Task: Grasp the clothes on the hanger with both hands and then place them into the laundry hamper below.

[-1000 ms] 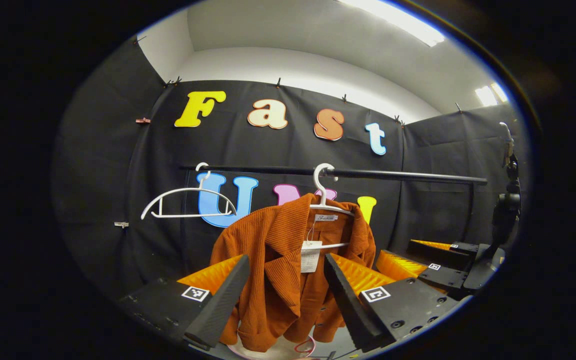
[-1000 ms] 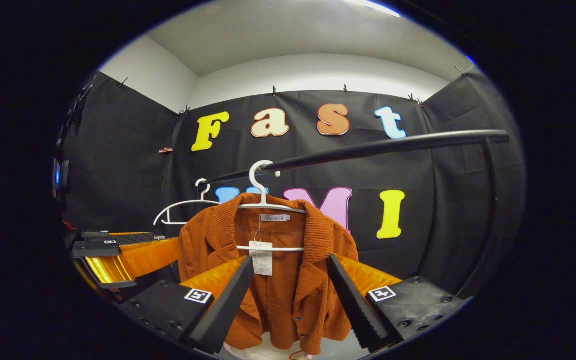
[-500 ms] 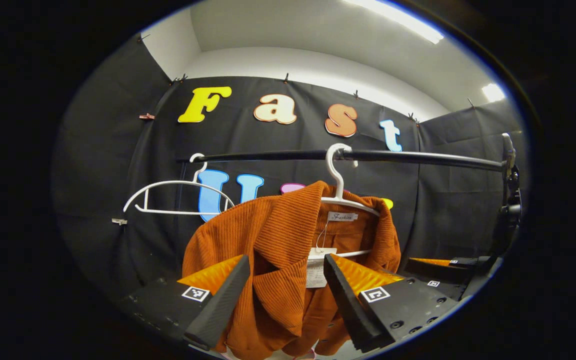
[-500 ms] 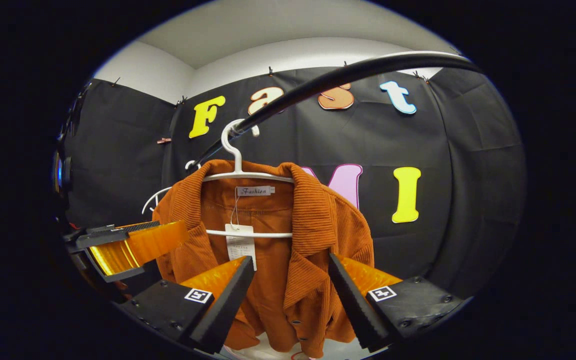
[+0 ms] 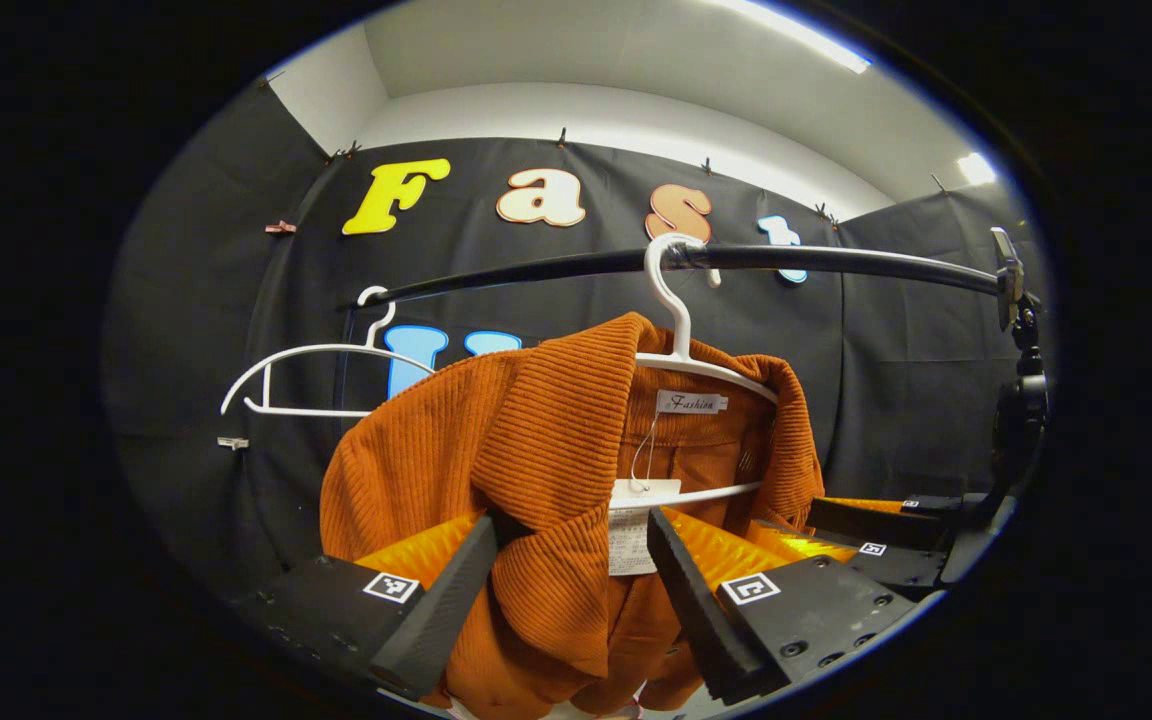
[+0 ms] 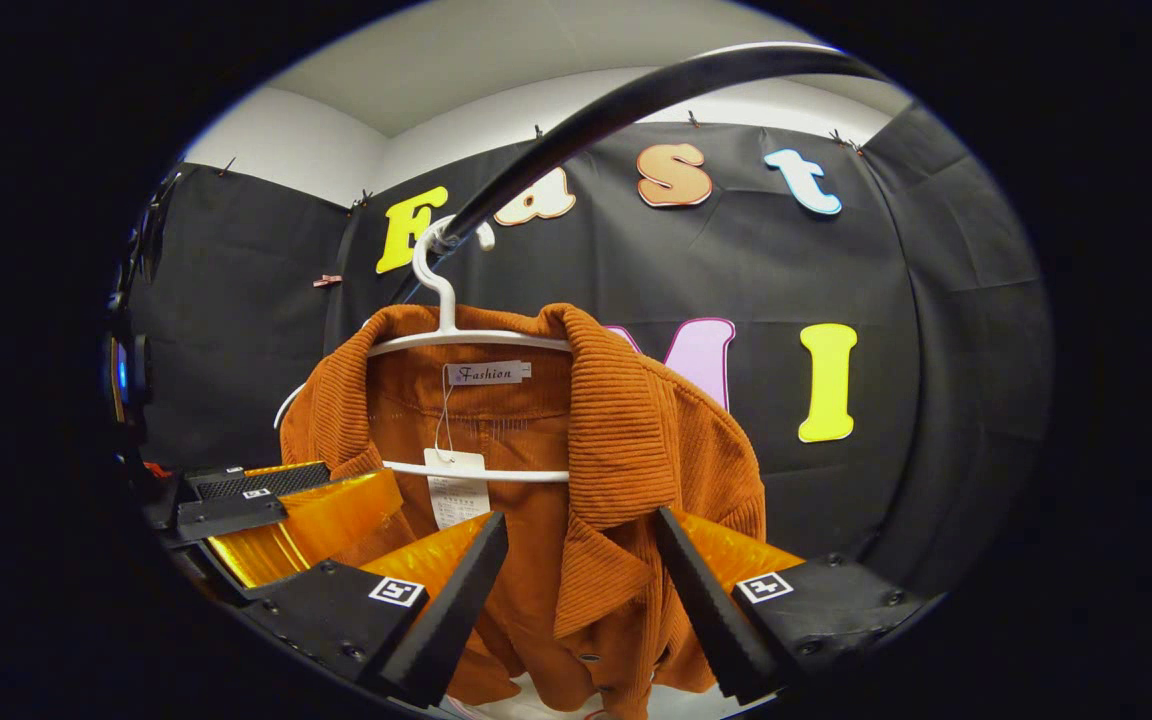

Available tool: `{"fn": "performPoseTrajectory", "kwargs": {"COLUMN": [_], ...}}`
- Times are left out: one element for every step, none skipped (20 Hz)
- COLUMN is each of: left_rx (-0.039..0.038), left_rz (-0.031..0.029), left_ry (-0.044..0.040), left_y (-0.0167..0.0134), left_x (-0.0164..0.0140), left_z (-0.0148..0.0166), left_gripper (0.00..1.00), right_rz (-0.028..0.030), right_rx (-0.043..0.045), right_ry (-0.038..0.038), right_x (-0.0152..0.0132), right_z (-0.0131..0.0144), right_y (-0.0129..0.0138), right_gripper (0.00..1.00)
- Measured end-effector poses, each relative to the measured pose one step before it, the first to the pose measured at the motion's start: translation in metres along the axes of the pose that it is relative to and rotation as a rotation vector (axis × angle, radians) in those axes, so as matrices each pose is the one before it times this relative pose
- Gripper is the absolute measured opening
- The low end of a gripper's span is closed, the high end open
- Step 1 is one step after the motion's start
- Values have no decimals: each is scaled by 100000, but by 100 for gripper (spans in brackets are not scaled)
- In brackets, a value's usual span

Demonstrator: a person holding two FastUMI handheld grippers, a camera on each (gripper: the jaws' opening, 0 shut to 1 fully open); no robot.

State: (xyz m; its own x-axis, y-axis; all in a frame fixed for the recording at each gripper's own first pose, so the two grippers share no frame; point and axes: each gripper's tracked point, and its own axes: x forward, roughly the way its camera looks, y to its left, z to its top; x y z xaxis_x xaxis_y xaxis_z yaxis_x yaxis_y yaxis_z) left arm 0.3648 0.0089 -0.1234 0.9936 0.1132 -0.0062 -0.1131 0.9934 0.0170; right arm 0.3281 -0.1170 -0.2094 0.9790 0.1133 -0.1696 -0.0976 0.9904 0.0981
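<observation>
Rust-orange corduroy jacket (image 5: 536,460) hangs on a white plastic hanger (image 5: 681,350), whose hook sits over a black horizontal rail (image 5: 836,258); a paper tag (image 5: 631,520) dangles below the neck label. A second, bare white hanger (image 5: 306,375) hangs farther along the same rail in the left gripper view. Black cloth covers the booth walls, with white wall and a lit ceiling strip above. Left tool (image 5: 571,580): fingers spread apart, framing the jacket's lapel and collar, not pressing on it. Right tool (image 6: 581,590): fingers likewise apart, framing the other lapel; whether the fabric touches either finger cannot be told. The left gripper view has the right tool low at its right edge, beside the jacket's far shoulder; the right gripper view has the left tool (image 6: 276,505) low at its left, beside the jacket. A pale rim peeks out below the jacket's hem, too little of it to identify.
</observation>
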Motion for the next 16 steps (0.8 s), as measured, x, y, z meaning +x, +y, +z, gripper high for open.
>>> {"fn": "performPoseTrajectory", "kwargs": {"left_rx": [36, 97, 121, -132, -246, -207, -73, -8, -326, -638, -889, -882, -1031, -1385, -1510, -1591], "left_rz": [991, 1913, 3509, 3909, 2913, 3065, 3150, 1940, 562, -547, -27, 1260, 1937, 1909, 1277, -610], "left_ry": [-703, -1183, -1572, -1728, -1311, -1203, -998, -276, -82, 682, 1300, 1442, 768, 435, 627, 1001], "left_y": [222, 291, 522, 600, 330, 323, 422, 206, -28, -205, 124, 687, 736, 568, 418, -121], "left_x": [368, 363, 365, 211, 378, 218, 301, 420, 384, 400, 511, 563, 354, 357, 138, 263], "left_z": [10, -38, -34, -231, -351, -458, -110, -316, -204, -393, -285, -283, -67, 60, 255, -105], "left_gripper": [94, 94, 94, 89, 89, 90, 89, 90, 90, 91, 89, 90, 75, 60, 44, 29], "right_rz": [-810, -834, -1038, -1332, -1209, -919, 588, -825, -868, 68, 1120, -603, -531, -1542, 45, 1634], "right_rx": [-263, -336, -29, -280, -349, -66, 306, 405, 208, 237, 294, -526, -950, -1697, -1505, -123], "right_ry": [862, 1121, 966, 248, 426, 888, 779, 818, -632, -237, -241, -356, -947, -1639, -1838, 439], "right_x": [396, 470, 363, 460, 647, 750, 805, 564, 621, 526, 421, 98, 649, -219, 113, 6], "right_z": [-415, -416, -438, -311, -296, -469, -202, -271, 52, -17, 86, 374, 126, 458, 557, 130], "right_y": [-275, -296, -349, -448, -360, -271, -123, -439, -632, -349, -130, -517, -511, -578, -432, -283], "right_gripper": [97, 97, 97, 97, 97, 97, 97, 97, 85, 73, 60, 61, 55, 49, 24, 17]}}
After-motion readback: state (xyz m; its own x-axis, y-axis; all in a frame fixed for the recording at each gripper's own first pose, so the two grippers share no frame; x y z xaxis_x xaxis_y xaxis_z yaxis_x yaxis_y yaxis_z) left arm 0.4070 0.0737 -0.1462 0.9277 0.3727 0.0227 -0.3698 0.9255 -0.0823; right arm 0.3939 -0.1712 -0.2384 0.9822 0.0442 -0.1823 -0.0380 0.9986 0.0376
